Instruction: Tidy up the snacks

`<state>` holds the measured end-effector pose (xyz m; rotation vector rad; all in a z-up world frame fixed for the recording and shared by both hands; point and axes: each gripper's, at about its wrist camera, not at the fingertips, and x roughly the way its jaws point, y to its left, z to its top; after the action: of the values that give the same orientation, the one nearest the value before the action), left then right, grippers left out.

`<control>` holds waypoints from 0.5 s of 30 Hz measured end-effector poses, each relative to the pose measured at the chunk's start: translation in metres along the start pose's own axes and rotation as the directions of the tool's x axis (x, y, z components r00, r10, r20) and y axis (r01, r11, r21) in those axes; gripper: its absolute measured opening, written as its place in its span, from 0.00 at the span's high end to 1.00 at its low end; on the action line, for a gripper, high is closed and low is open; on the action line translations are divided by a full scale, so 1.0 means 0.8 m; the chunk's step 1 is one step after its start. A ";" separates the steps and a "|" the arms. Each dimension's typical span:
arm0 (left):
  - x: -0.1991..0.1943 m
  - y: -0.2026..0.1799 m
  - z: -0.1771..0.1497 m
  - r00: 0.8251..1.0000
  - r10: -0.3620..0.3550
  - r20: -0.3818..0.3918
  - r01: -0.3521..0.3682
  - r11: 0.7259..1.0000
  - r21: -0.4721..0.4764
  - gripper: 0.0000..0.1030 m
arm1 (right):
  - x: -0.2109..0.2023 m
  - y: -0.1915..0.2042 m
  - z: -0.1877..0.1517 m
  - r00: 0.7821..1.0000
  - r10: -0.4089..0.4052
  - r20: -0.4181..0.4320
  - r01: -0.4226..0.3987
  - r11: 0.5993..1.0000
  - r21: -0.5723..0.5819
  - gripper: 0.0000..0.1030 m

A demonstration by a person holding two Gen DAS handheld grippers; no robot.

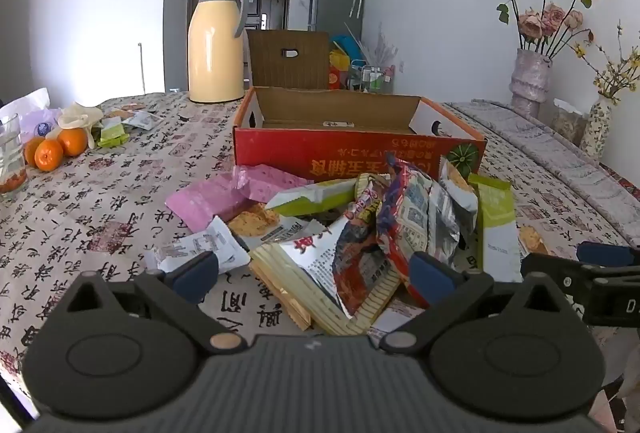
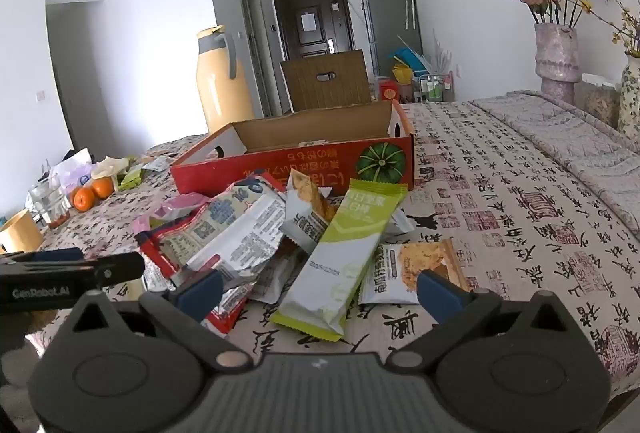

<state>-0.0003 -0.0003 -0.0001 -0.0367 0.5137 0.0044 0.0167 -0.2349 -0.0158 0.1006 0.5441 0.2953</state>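
A pile of snack packets [image 1: 360, 225] lies on the patterned tablecloth in front of an open red cardboard box [image 1: 352, 149]; the pile [image 2: 280, 245] and the box [image 2: 304, 169] also show in the right wrist view. My left gripper [image 1: 314, 273] is open, its fingers on either side of a striped cracker pack with a red-and-silver packet [image 1: 352, 265] on it. My right gripper [image 2: 320, 287] is open around the near end of a long green-and-white bar [image 2: 344, 257]. A pork-floss cake packet [image 2: 412, 269] lies by its right finger. The box looks empty inside.
A yellow thermos jug [image 1: 214, 45] stands behind the box to the left. Oranges [image 1: 56, 149], a glass [image 1: 10, 157] and wrappers lie far left. Vases of dried flowers [image 2: 558, 57] stand at the right. The right gripper's finger [image 1: 588, 265] shows beside the left one.
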 end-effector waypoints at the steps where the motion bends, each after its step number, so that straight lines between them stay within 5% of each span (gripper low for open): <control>1: -0.001 -0.001 0.000 1.000 0.002 -0.001 -0.002 1.000 0.000 0.00 | 0.000 0.000 0.000 1.000 0.000 0.001 0.000 1.000 -0.001 0.00; 15: 0.002 0.007 -0.005 1.000 -0.006 -0.017 0.005 1.000 -0.023 0.00 | 0.001 0.000 -0.002 1.000 -0.007 0.000 0.007 1.000 -0.004 0.00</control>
<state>-0.0008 0.0053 -0.0050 -0.0609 0.5311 0.0046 0.0162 -0.2346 -0.0173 0.0949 0.5435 0.2892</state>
